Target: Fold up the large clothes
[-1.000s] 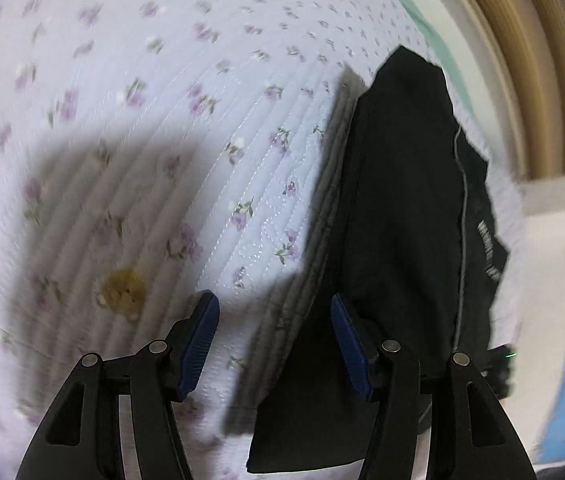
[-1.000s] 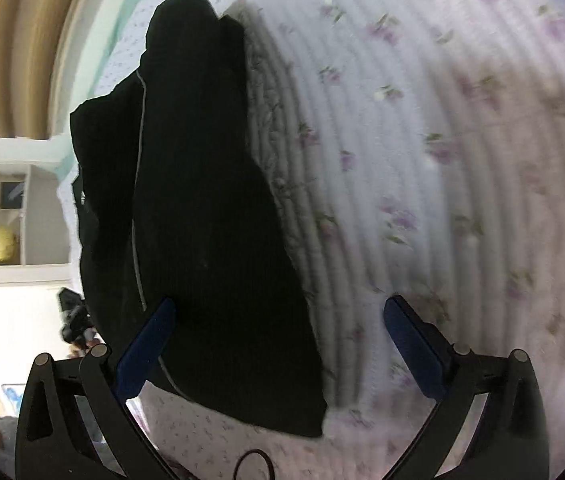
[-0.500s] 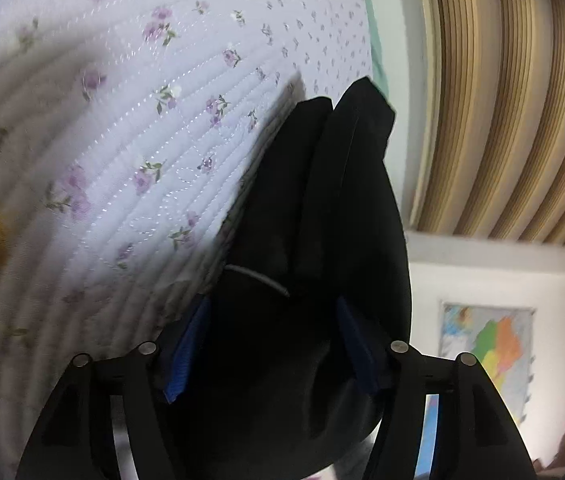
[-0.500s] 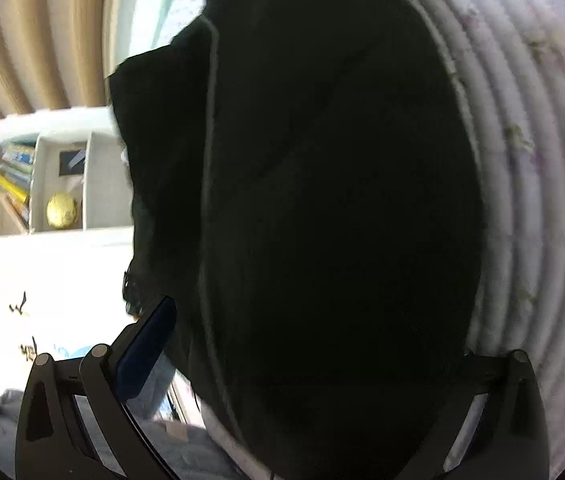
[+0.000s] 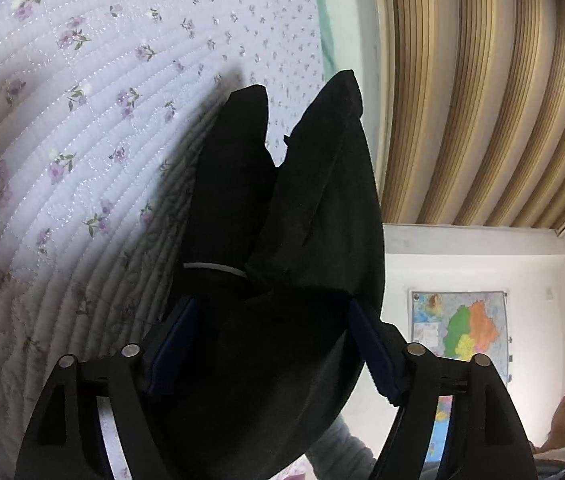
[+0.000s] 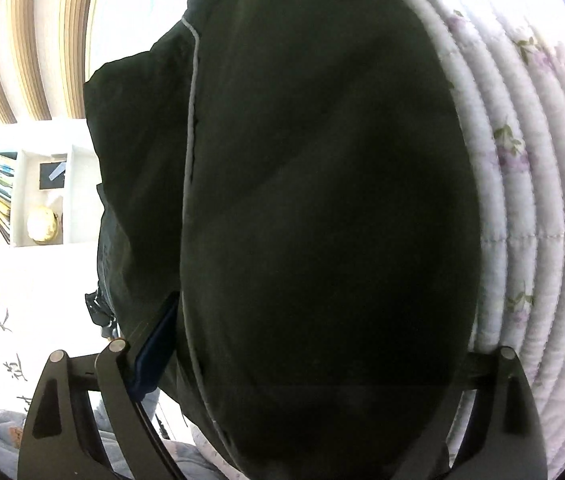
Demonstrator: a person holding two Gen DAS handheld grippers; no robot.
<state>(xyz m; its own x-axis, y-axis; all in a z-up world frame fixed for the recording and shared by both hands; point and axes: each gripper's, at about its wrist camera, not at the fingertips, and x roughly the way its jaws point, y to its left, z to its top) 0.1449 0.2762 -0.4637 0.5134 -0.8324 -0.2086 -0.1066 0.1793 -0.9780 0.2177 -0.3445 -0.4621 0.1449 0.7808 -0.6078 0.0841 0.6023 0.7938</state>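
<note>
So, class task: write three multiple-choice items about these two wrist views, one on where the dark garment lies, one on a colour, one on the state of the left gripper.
1. Where does the black garment lie?
A. On a floral quilt
B. In a basket
C. On a chair

2. What colour are the left gripper pads?
A. Red
B. Blue
C. Yellow

3. How does the left gripper stand?
A. Clear of the cloth
B. Out of view
C. Jaws apart with cloth bunched between them

Key: 1 A, the quilt with purple flowers shows beside the garment; 2 B, both pads are blue; 3 C, black cloth fills the gap between the jaws.
</note>
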